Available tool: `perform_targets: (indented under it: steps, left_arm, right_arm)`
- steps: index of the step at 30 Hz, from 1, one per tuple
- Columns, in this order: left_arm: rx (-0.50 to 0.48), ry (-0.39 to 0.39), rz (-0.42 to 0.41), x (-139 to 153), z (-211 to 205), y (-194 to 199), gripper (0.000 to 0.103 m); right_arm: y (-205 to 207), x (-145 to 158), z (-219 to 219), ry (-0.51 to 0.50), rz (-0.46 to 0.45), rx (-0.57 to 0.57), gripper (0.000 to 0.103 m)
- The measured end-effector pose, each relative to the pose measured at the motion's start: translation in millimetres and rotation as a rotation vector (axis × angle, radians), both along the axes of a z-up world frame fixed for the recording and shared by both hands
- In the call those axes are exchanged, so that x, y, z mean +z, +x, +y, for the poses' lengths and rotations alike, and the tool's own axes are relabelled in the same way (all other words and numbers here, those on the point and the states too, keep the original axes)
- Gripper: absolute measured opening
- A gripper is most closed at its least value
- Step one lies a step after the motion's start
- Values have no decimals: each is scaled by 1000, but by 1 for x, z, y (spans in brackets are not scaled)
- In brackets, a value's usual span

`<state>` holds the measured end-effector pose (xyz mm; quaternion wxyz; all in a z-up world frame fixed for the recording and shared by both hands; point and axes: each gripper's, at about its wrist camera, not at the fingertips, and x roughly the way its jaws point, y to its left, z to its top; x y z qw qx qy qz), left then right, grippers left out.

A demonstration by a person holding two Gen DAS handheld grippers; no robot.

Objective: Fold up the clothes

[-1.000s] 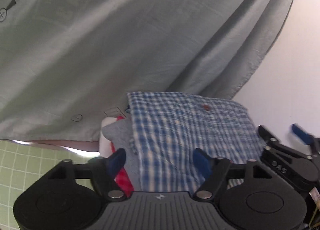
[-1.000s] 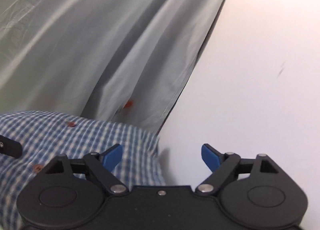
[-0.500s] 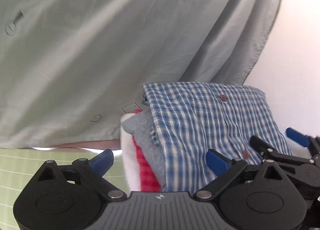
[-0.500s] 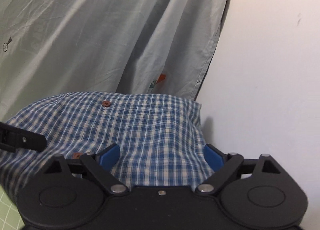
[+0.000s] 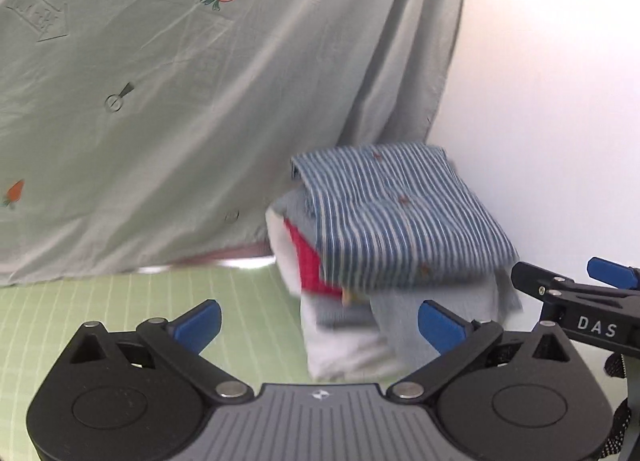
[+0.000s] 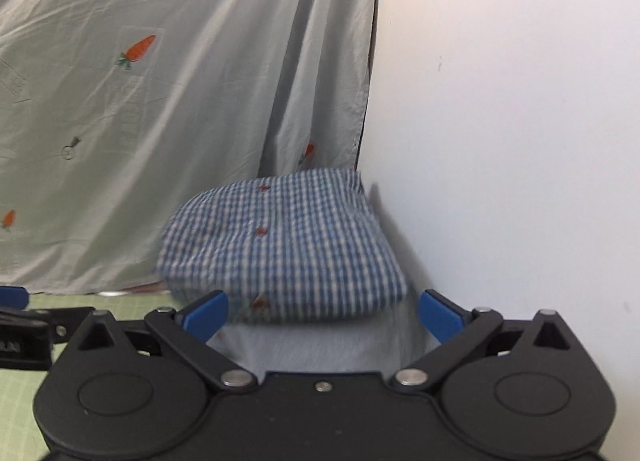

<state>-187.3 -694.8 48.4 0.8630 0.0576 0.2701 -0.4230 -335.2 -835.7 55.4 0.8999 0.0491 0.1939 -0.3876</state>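
A folded blue checked shirt (image 5: 400, 221) tops a pile of folded clothes, with a red garment (image 5: 306, 265) and pale grey and white ones (image 5: 344, 345) under it. The pile stands on a green grid mat (image 5: 100, 301) against the wall. My left gripper (image 5: 318, 325) is drawn back in front of the pile, jaws opening, pads touching nothing. In the right wrist view the same shirt (image 6: 288, 245) lies just ahead of my right gripper (image 6: 322, 313), whose jaws are also opening with nothing gripped. The right gripper (image 5: 568, 273) also shows at the left view's right edge.
A grey-green sheet printed with carrots (image 5: 160, 101) hangs behind the mat and the pile. A white wall (image 6: 500, 141) rises right beside the pile. The left gripper (image 6: 24, 317) pokes in at the left edge of the right wrist view.
Both grippers have pulled back from the pile and their jaws have spread wider. The checked shirt stays on top of the pile, now farther off, and more green mat shows.
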Motion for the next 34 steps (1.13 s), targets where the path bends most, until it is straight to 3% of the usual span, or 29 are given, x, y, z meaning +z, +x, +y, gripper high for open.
perform_targets:
  steps: [8,13,22,34]
  left_arm:
    - [-51,19,15,-8,51,-63,103]
    - [-46,54,-42,-7,63,-94,103]
    - [-81,76,-36,-12,77,-118,103]
    - [-64,75,-29,-11,96,-124,103]
  right_arm:
    - [-63,-18,66,113,8,-33,103]
    - [-87,-22,85,154,29,-48,103]
    - [-117,-29,99,187,55,-70,103]
    - [-123,-27,114,181,56,-54,103]
